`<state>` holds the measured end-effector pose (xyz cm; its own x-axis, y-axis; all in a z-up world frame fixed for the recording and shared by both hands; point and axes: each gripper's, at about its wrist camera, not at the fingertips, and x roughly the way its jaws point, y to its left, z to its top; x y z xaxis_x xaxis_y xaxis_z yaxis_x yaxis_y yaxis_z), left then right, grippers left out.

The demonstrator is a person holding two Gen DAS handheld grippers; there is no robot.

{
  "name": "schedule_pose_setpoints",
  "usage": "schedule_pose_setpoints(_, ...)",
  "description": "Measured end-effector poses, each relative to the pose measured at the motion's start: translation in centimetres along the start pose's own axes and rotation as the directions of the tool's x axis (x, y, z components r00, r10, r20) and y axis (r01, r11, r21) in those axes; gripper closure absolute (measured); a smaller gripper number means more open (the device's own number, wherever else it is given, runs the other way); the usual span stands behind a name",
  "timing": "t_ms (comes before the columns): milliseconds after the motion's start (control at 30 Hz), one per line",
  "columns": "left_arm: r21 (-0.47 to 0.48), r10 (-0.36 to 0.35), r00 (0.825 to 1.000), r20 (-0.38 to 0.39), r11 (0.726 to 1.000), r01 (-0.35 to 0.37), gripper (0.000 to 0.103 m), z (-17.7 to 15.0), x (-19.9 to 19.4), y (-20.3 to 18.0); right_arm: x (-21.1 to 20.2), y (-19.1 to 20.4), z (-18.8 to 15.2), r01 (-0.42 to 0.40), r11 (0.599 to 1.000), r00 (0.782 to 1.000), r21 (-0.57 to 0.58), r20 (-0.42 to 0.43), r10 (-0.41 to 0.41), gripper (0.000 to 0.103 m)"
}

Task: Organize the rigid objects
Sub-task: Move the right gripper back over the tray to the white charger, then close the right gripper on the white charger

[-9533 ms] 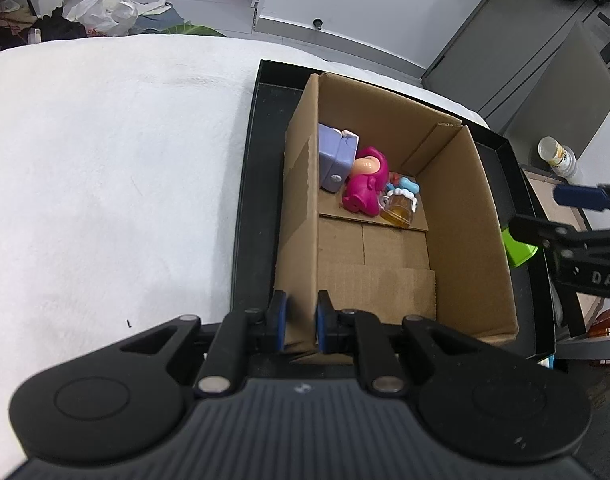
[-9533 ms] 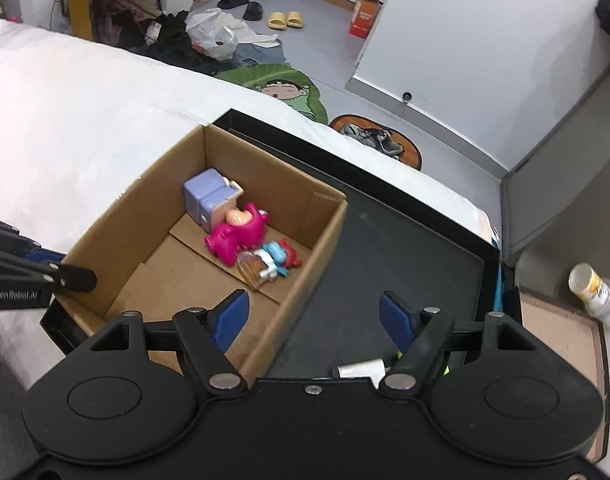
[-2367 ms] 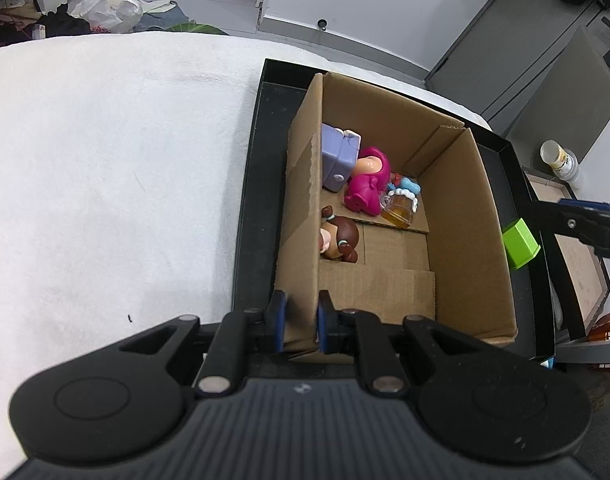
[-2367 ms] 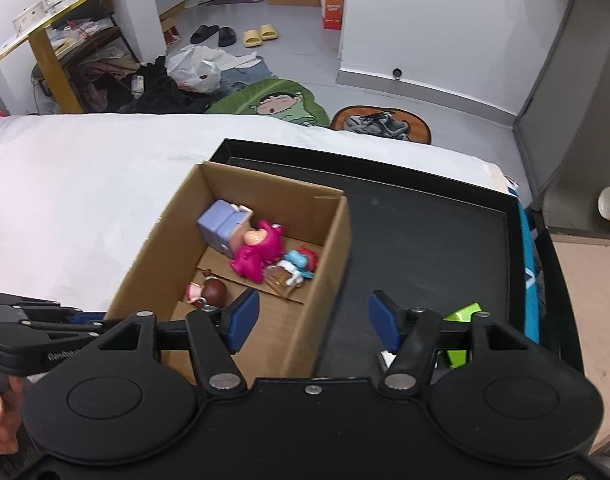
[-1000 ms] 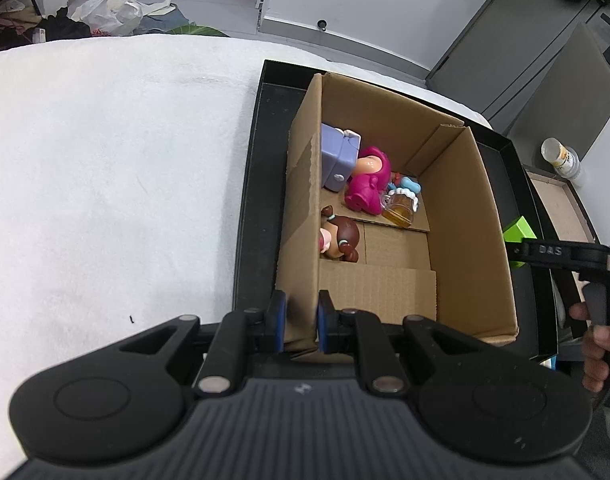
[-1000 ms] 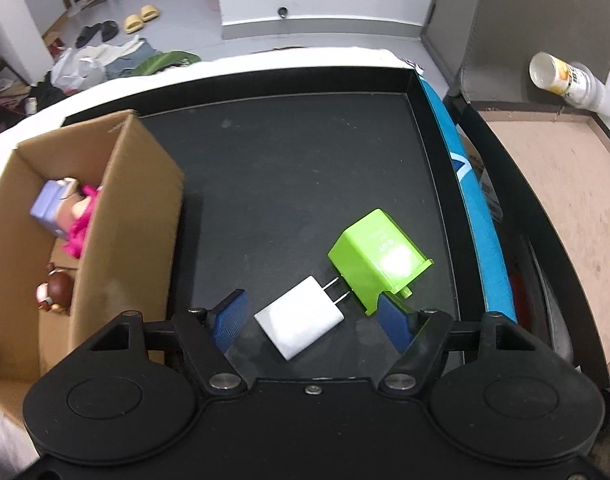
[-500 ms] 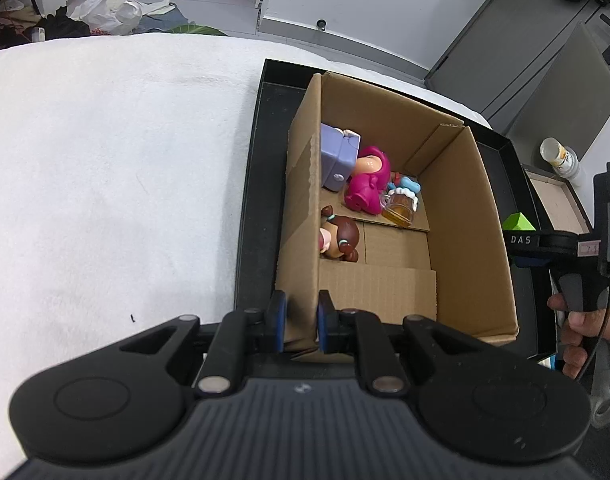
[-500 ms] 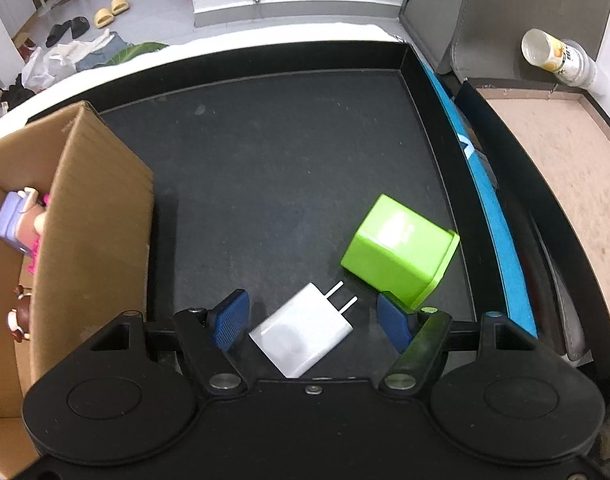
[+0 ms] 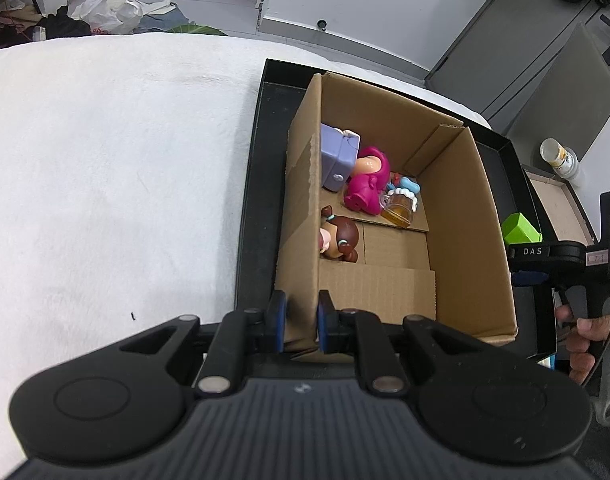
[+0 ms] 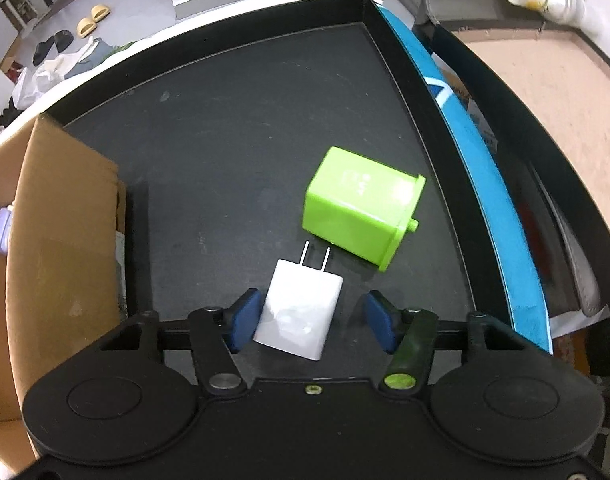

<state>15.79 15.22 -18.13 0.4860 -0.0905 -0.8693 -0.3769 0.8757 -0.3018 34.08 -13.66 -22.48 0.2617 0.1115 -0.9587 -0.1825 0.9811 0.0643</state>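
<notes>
Right gripper [image 10: 309,322] lower than before, jaws closing around white charger [image 10: 299,316] at lower centre, left gripper [image 9: 299,322] clamped on cardboard box [image 9: 461,216] wall.

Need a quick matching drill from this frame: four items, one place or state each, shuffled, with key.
Items:
1. white charger
2. green box
3. brown-haired doll
4. left claw

States:
A. clamped on the cardboard box wall
B. inside the cardboard box
C. between the closing right claw pads, far pad still clear
D. on the black tray, beyond the charger

Pairs: 1-C, 2-D, 3-B, 4-A
</notes>
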Motion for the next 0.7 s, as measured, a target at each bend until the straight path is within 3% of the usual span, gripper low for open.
schedule_pose_setpoints(300,-0.001,-0.001,1.0,-0.001,1.0,0.001,0.089,0.0,0.0,0.0,0.5,1.1,-0.4,0.051,0.996,0.999,-0.07,-0.011,-0.052,0.049)
schedule_pose_setpoints(367,-0.001,-0.002,1.0,-0.001,1.0,0.002,0.089,0.1,0.0,0.0,0.2,1.3,-0.3,0.05,0.995,0.999,-0.088,-0.013,-0.051,0.065)
schedule_pose_setpoints(700,-0.002,0.001,1.0,-0.001,1.0,-0.001,0.089,0.1,0.0,0.0,-2.3,1.9,-0.1,0.018,0.989,1.0,-0.15,0.015,-0.016,0.067)
